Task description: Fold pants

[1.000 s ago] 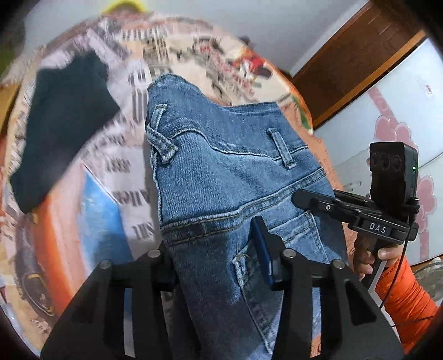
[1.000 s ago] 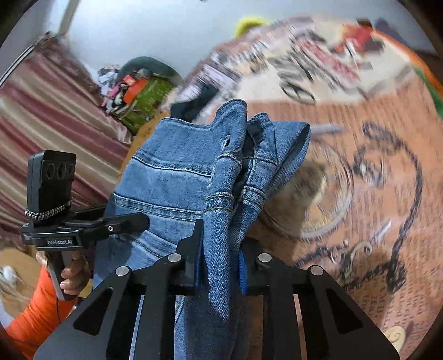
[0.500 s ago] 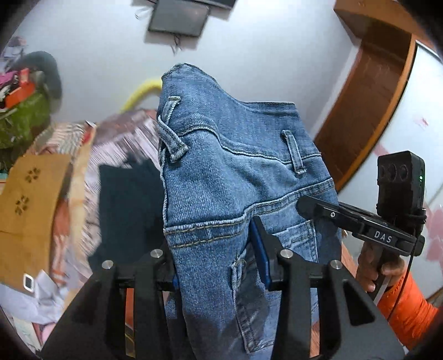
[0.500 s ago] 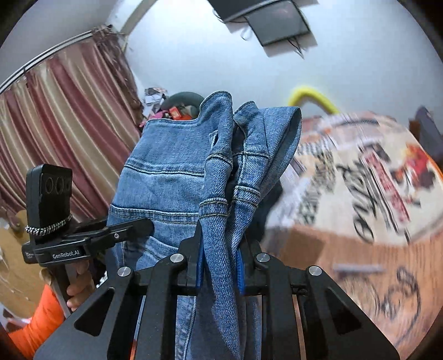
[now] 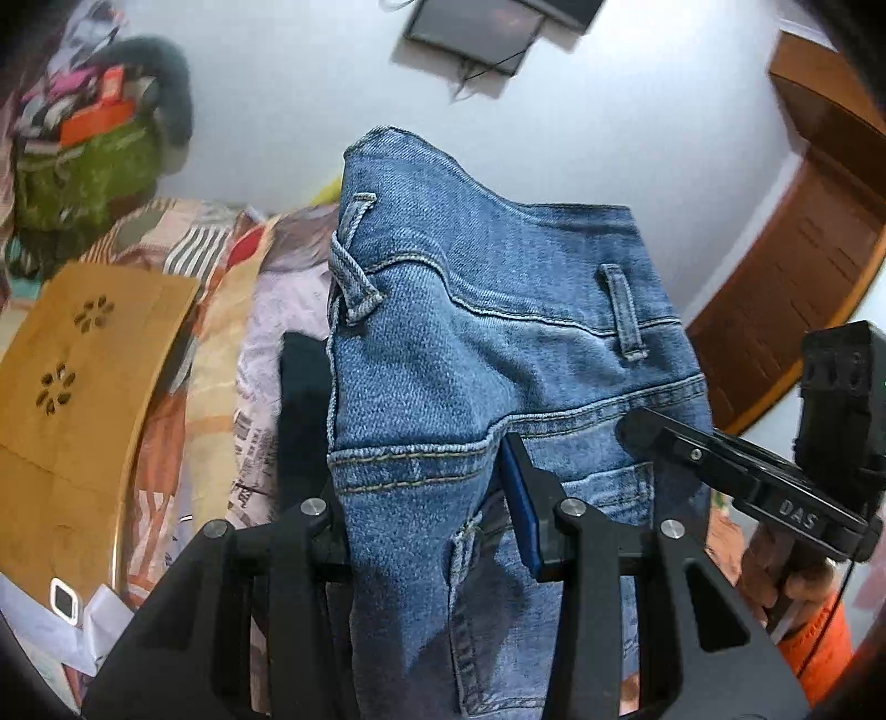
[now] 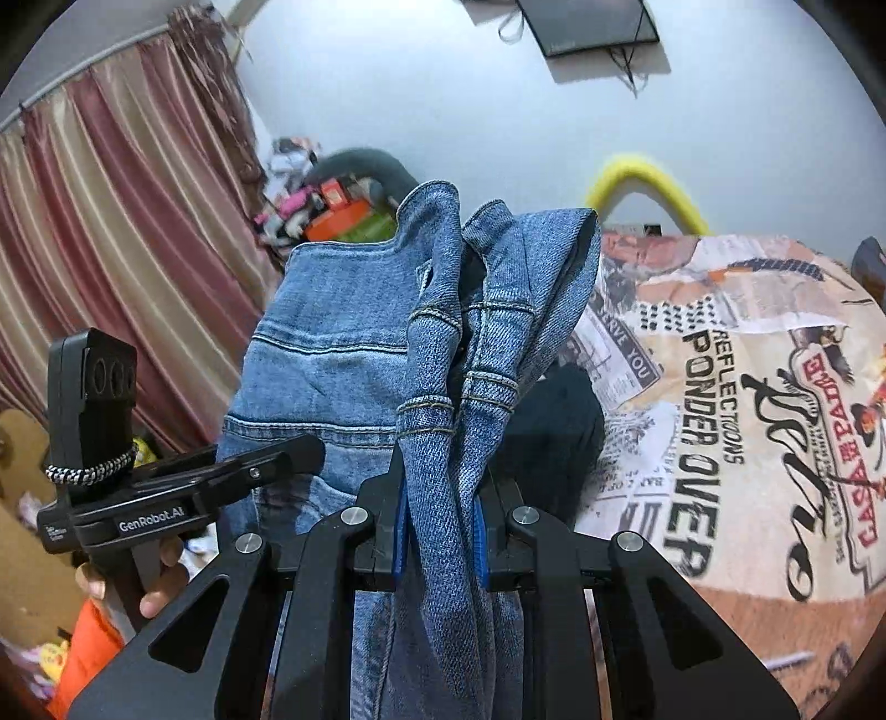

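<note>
The blue denim pants (image 5: 470,387) are lifted off the bed, waistband uppermost, with the rear yoke, two belt loops and a back pocket facing the left wrist camera; in the right wrist view the pants (image 6: 343,360) show the waist bunched into upright folds with a broad flat panel to the left of them. The left gripper (image 5: 426,498) has its jaws clenched on the denim just below the yoke seam, the blue pad of one finger pressed against the cloth. The right gripper (image 6: 440,531) has its jaws clamped on the bunched folds, blue pads on either side of the fabric. Each gripper appears in the other's view, held by a hand with an orange sleeve: the right one (image 5: 742,476) beside the pants' pocket edge, the left one (image 6: 183,487) at the flat panel. Below and behind the pants lies a dark garment (image 6: 554,437) on the bed's printed cover (image 6: 720,387), which carries newspaper-style lettering. Against the white wall hang a dark screen (image 6: 587,22) and a striped curtain (image 6: 111,221); a yellow curved tube (image 6: 642,177) stands behind the bed, and a wooden door (image 5: 803,266) is to the right.
</note>
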Demonstrator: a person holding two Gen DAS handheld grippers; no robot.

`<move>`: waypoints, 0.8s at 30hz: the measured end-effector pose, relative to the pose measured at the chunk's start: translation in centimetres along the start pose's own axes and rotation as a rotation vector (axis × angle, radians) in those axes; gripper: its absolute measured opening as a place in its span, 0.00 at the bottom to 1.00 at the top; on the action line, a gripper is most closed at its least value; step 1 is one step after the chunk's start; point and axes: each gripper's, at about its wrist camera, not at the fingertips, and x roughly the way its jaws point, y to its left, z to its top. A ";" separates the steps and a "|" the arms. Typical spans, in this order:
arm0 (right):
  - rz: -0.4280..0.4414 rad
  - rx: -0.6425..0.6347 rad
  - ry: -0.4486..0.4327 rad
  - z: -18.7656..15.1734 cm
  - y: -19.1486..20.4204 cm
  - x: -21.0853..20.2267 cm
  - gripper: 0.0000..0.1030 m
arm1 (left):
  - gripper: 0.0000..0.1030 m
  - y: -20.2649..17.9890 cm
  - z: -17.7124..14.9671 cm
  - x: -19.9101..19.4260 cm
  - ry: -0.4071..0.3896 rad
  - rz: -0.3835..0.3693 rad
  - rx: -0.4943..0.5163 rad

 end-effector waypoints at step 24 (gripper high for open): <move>-0.120 -0.071 0.057 -4.5 -0.9 0.5 0.29 | 0.56 5.1 -4.0 4.7 0.161 0.148 -0.104</move>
